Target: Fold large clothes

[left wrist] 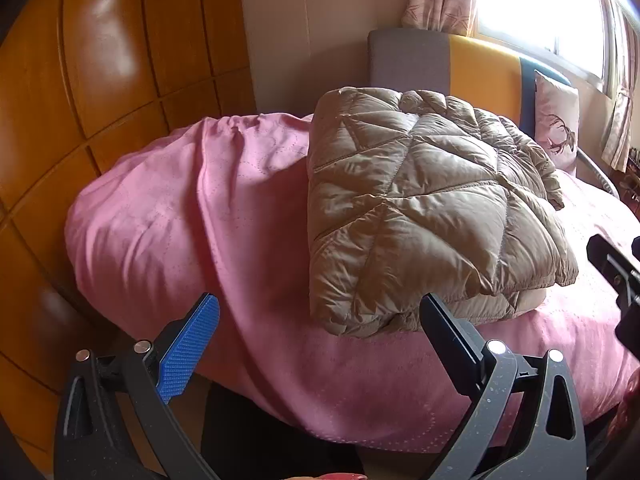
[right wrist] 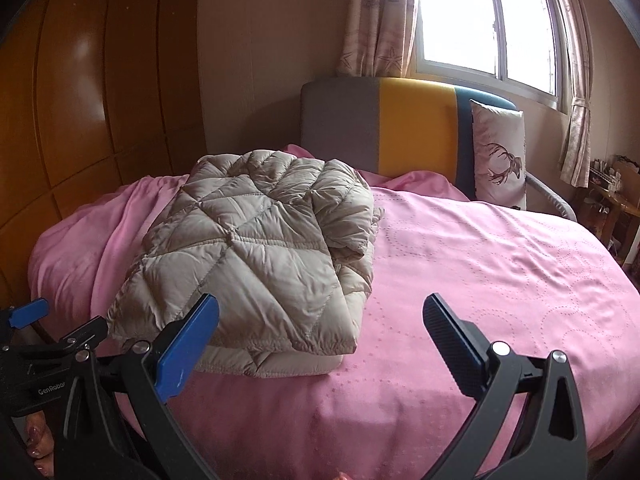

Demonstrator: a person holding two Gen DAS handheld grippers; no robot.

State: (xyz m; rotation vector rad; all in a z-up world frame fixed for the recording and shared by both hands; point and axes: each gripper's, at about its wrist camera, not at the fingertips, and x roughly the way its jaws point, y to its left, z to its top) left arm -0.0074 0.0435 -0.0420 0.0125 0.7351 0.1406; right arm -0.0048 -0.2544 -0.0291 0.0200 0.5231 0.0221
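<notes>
A quilted beige jacket (left wrist: 420, 208) lies folded into a thick rectangular bundle on a pink bed (right wrist: 500, 264), its layers stacked and its near edge just ahead of both claws; the left claw (left wrist: 320, 336) hangs spread wide and holding nothing, the bundle ahead of it and a little to its right, its right finger's tip in line with the jacket's near hem, though whether it touches cannot be told; the right claw (right wrist: 320, 332) is likewise splayed and bare, the jacket ahead and to its left, open bedspread straight in front of it and to its right; the left claw also shows at the left edge of the right wrist view, with fingertips of the person's hand below it; a striped headboard (right wrist: 416, 124), a deer cushion (right wrist: 500, 160), a curtained window (right wrist: 484, 20) and a wooden wardrobe (left wrist: 100, 100) stand beyond; judging by the compact, squared bundle and both claws let go, the folding looks finished or very nearly so; a rumpled flap along the bundle's far right side may want tucking, and little else seems left unless more clothes wait out of sight.
</notes>
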